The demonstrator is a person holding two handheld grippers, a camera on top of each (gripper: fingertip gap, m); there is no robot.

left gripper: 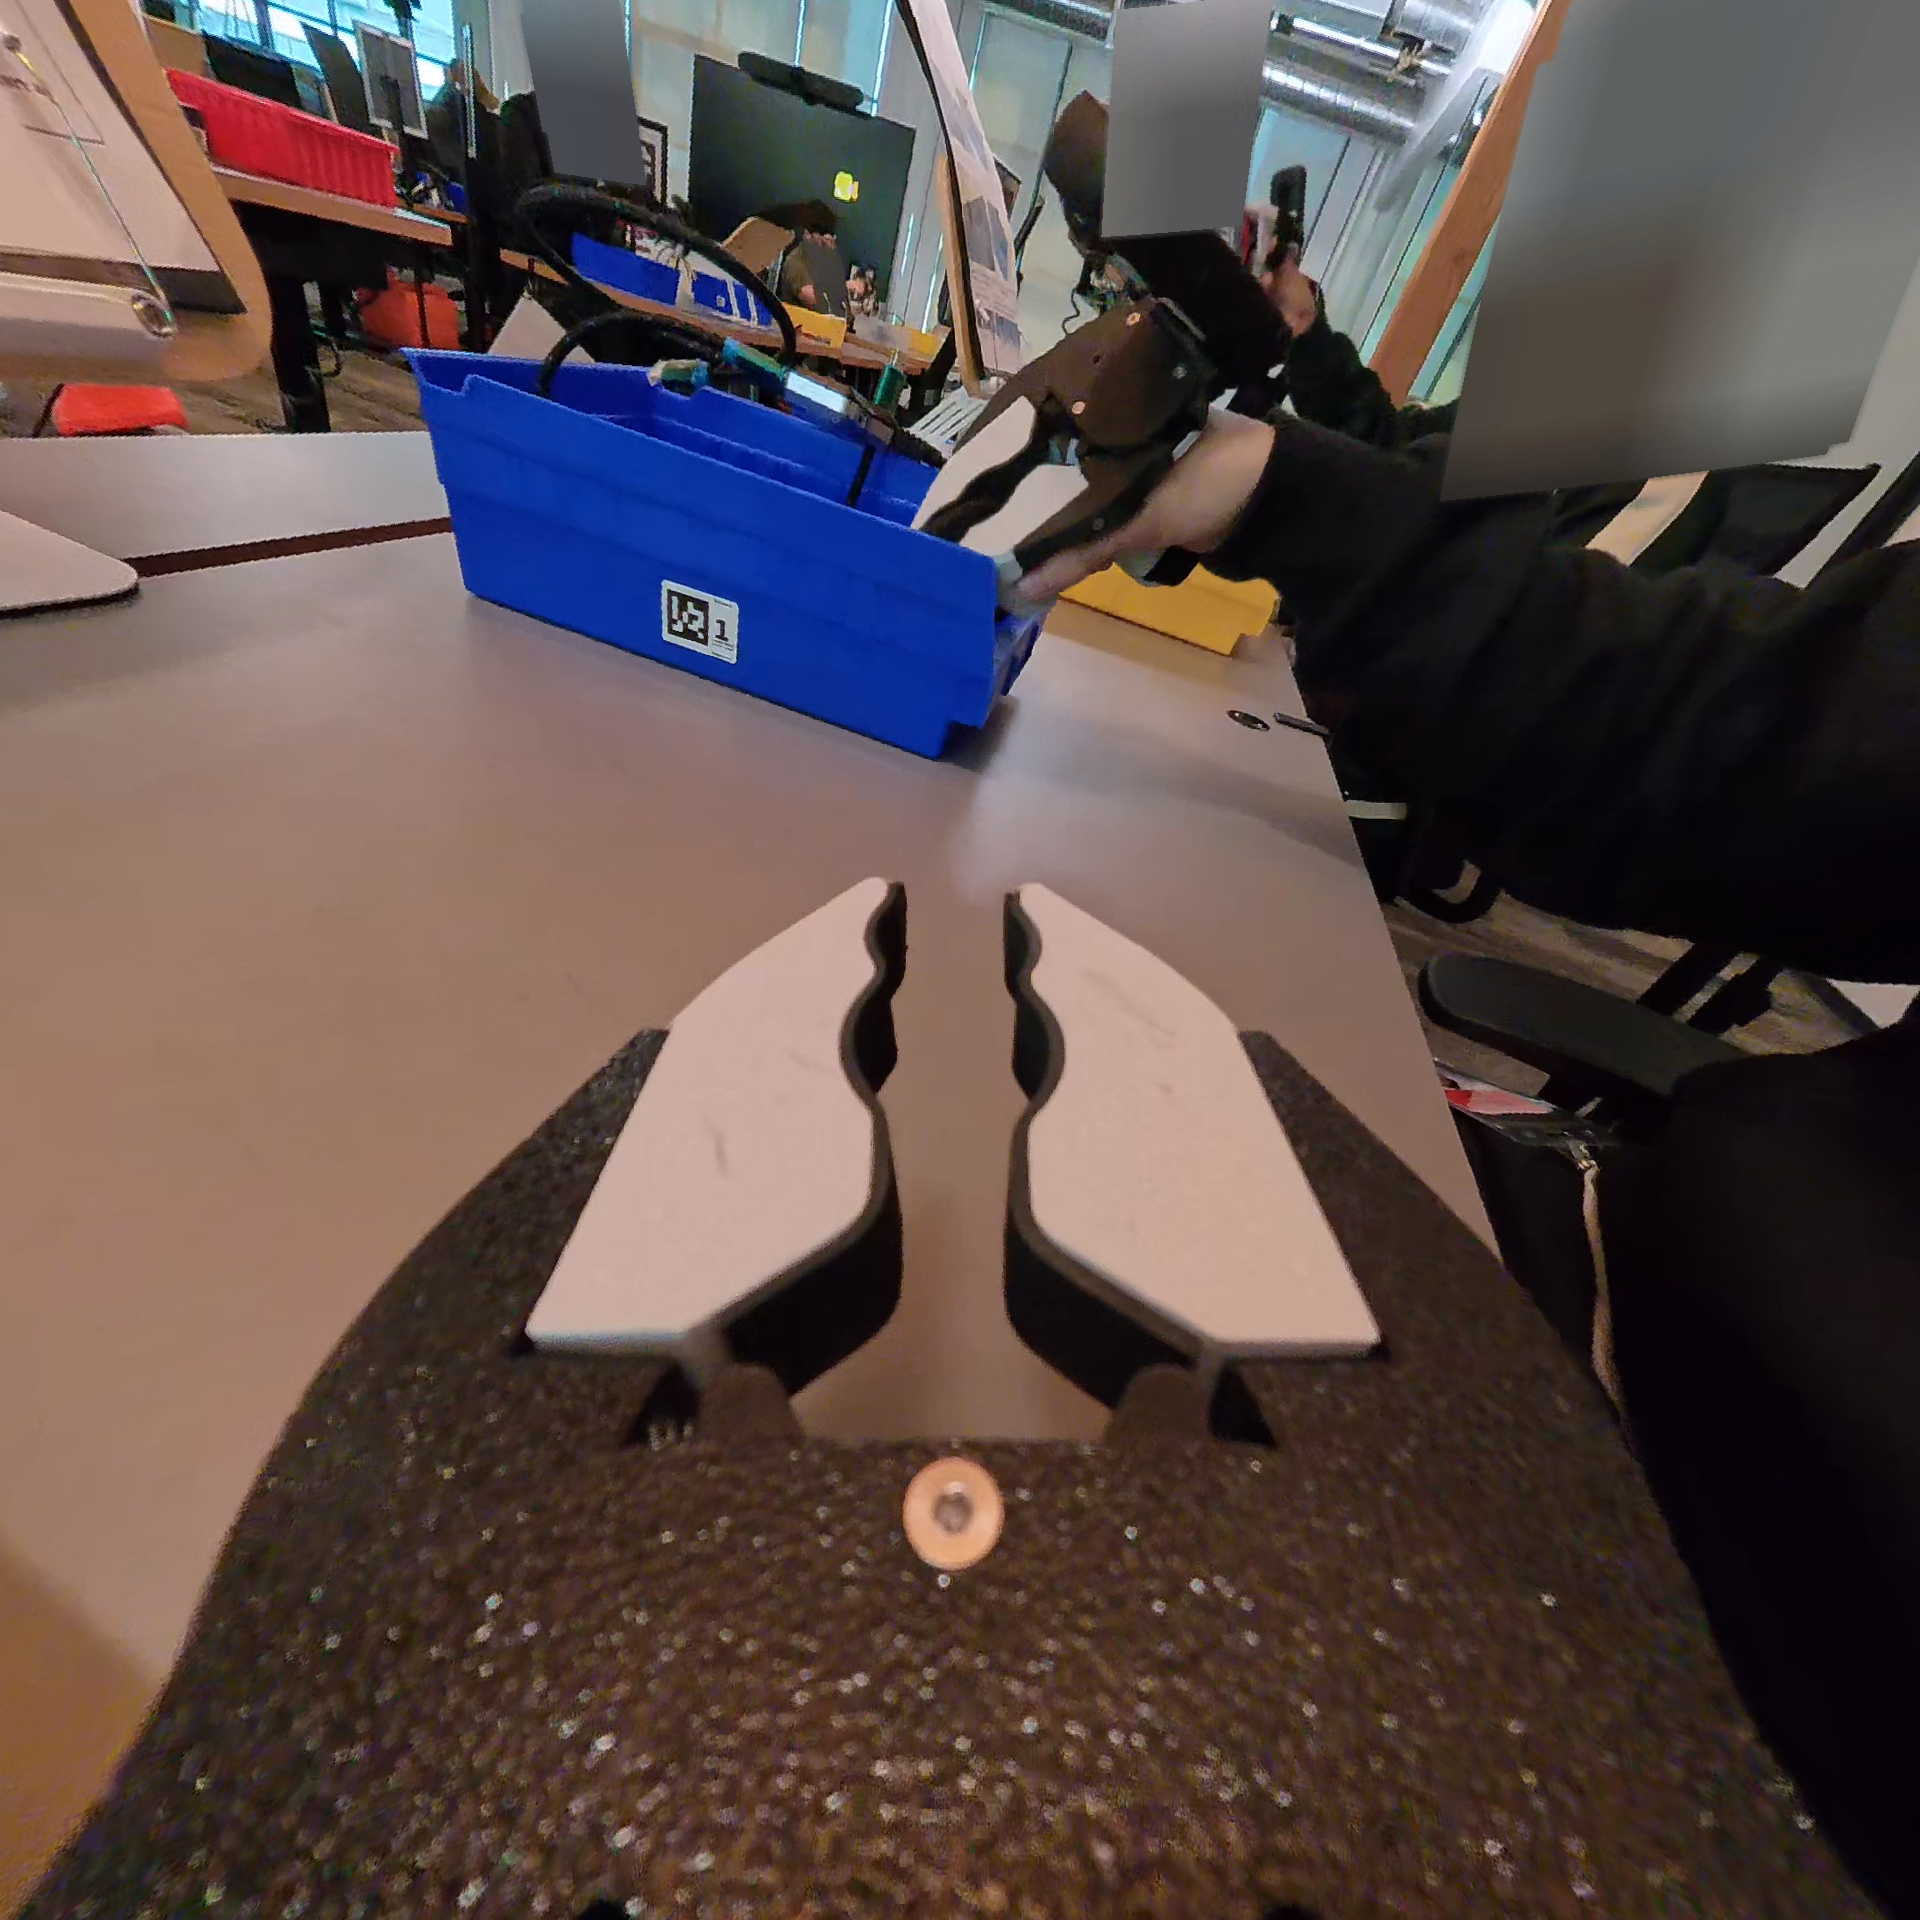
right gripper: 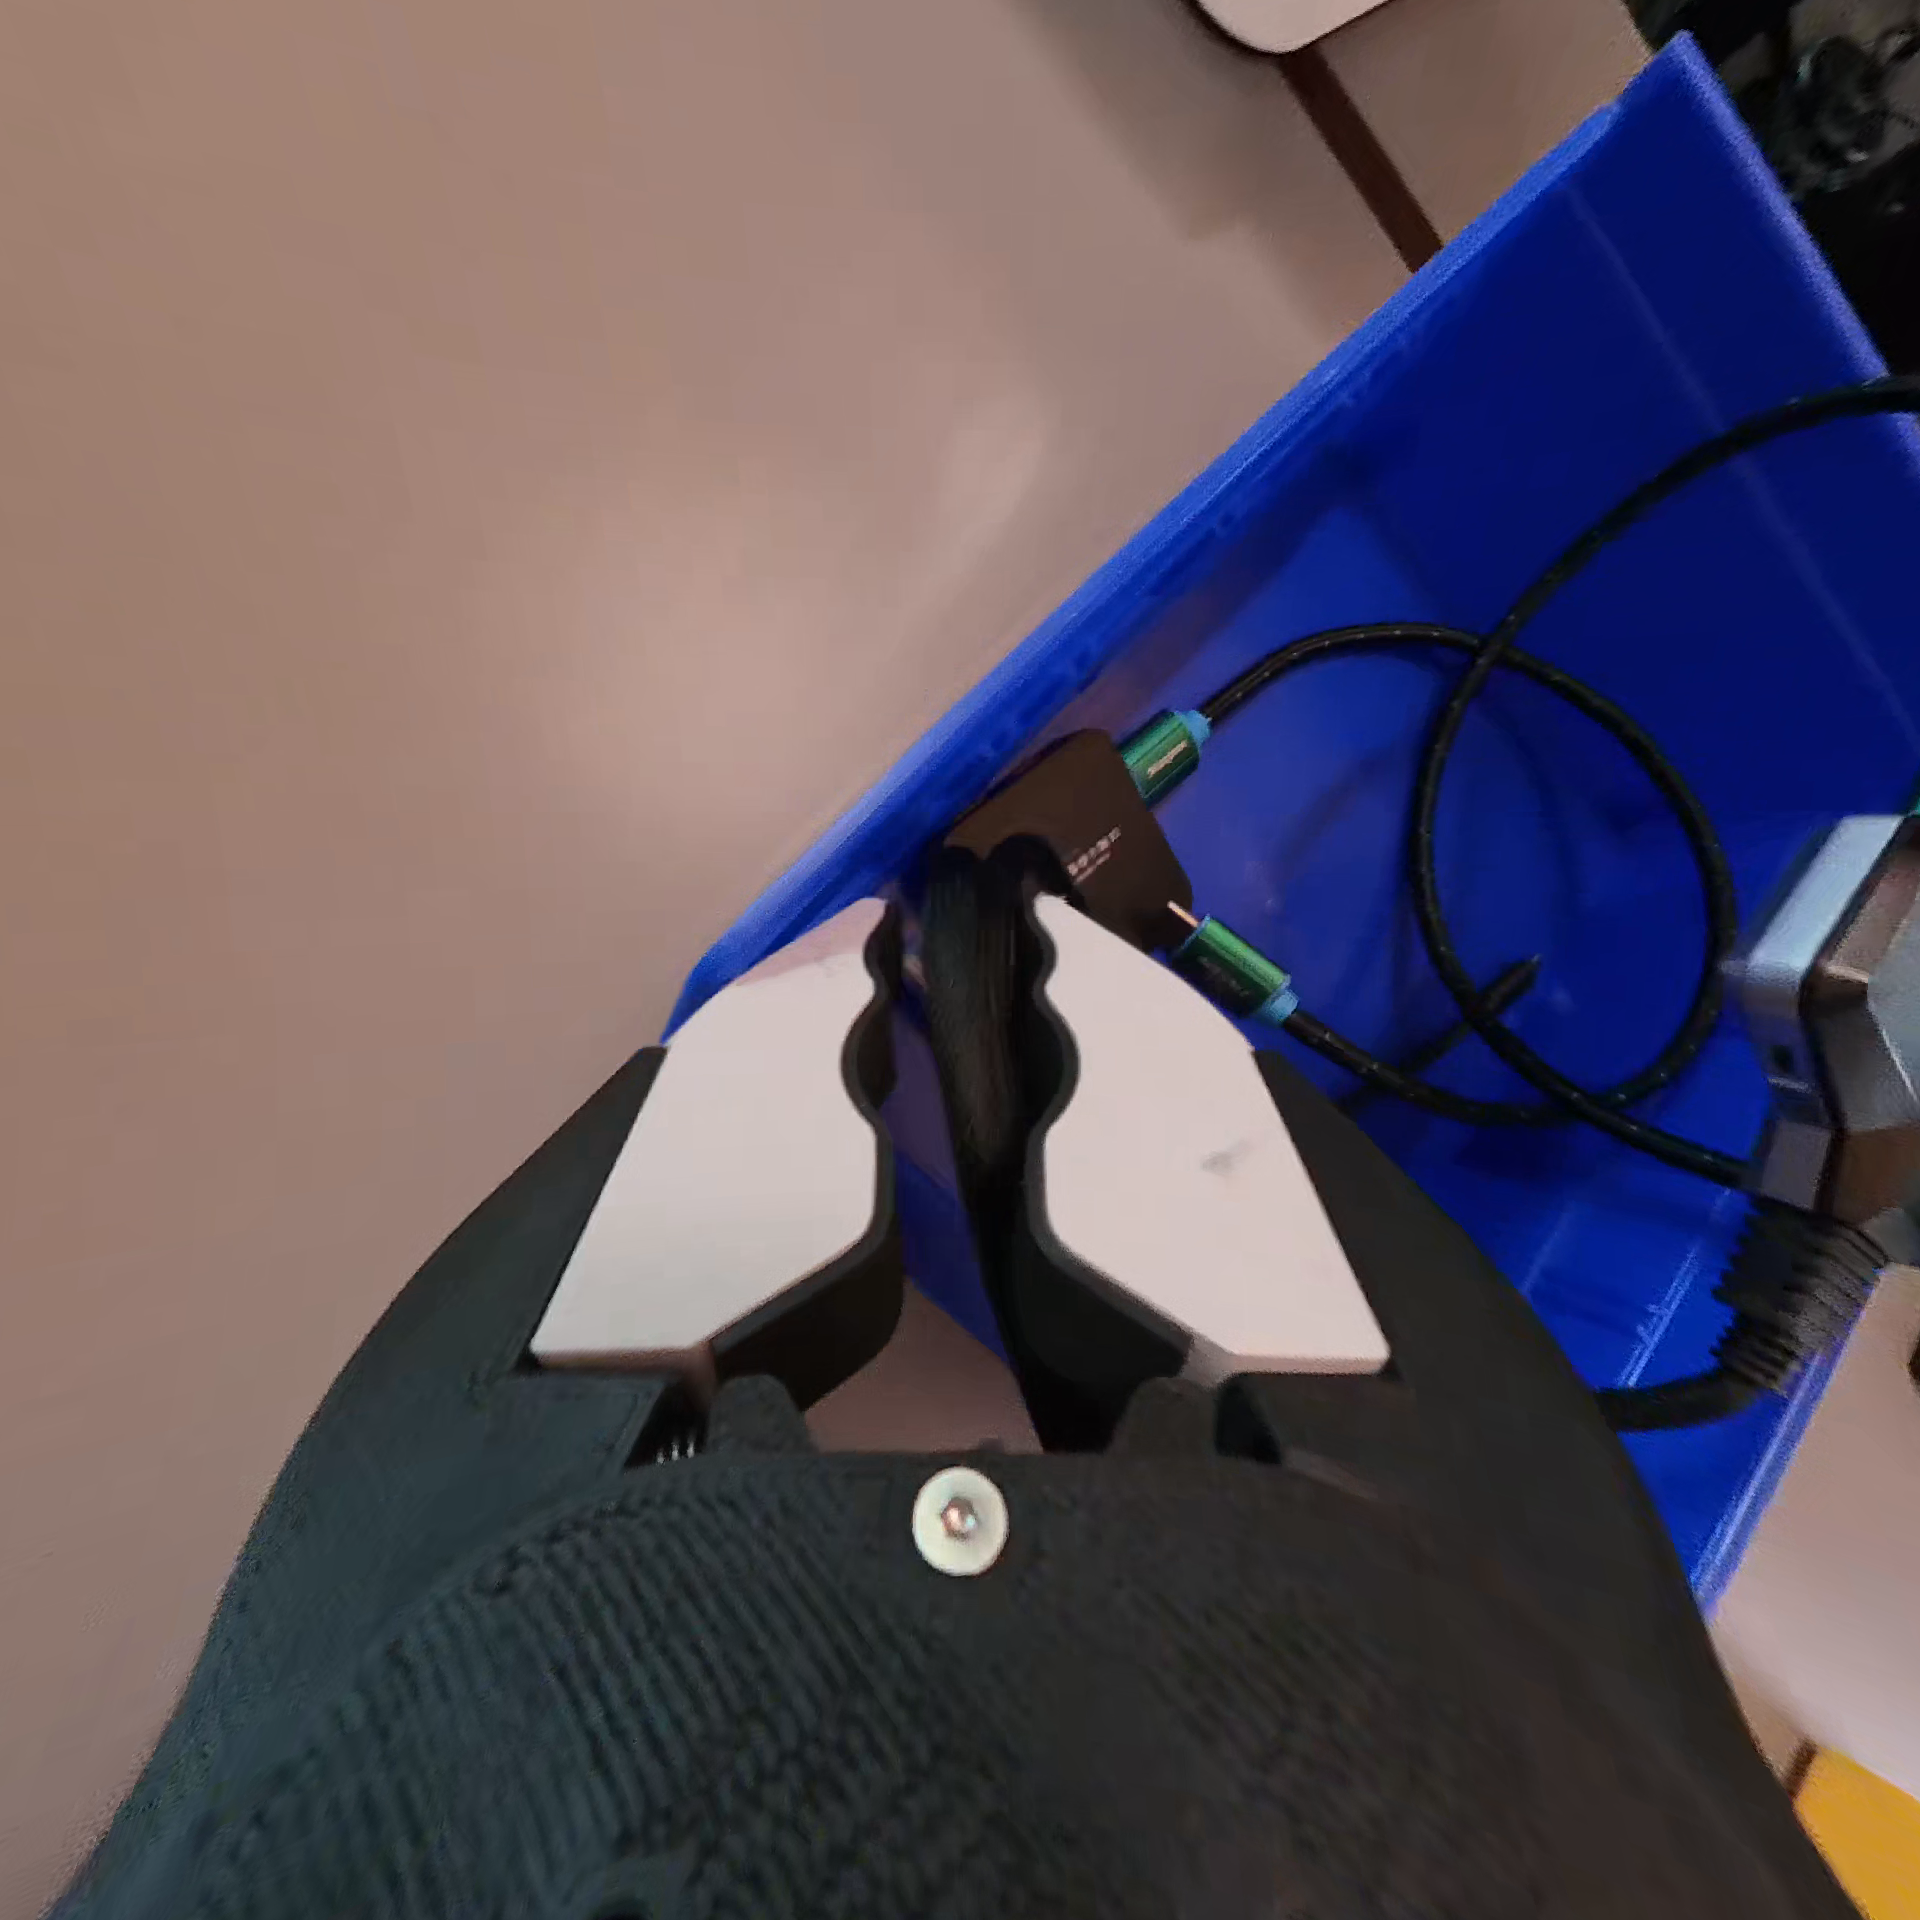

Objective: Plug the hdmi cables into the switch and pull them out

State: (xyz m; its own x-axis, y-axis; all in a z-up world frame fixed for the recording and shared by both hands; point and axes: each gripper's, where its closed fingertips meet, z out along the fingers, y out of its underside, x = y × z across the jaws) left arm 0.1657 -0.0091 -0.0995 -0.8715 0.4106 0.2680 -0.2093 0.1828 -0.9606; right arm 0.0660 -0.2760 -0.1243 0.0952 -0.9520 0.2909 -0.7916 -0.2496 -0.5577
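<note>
A blue bin [left gripper: 582,530] stands on the grey table. In the right wrist view a black switch [right gripper: 1070,821] lies inside the bin [right gripper: 1403,416] against its wall. One green-ended HDMI plug [right gripper: 1164,764] sits in the switch's far side. A second green plug [right gripper: 1236,966] lies at its near corner with its metal tip showing. My right gripper [right gripper: 964,914] is closed around the switch's black braided cable [right gripper: 971,1039]; it also shows at the bin's right end in the left wrist view [left gripper: 977,551]. My left gripper [left gripper: 954,904] is slightly open and empty, low over the table.
A grey metal box [right gripper: 1808,1018] with a thick black cable sits at the bin's other end. Looped black cables fill the bin floor. A yellow bin [left gripper: 1174,603] stands behind the right hand. A white monitor foot [left gripper: 52,571] is at the far left. A chair armrest [left gripper: 1538,1008] is past the table's right edge.
</note>
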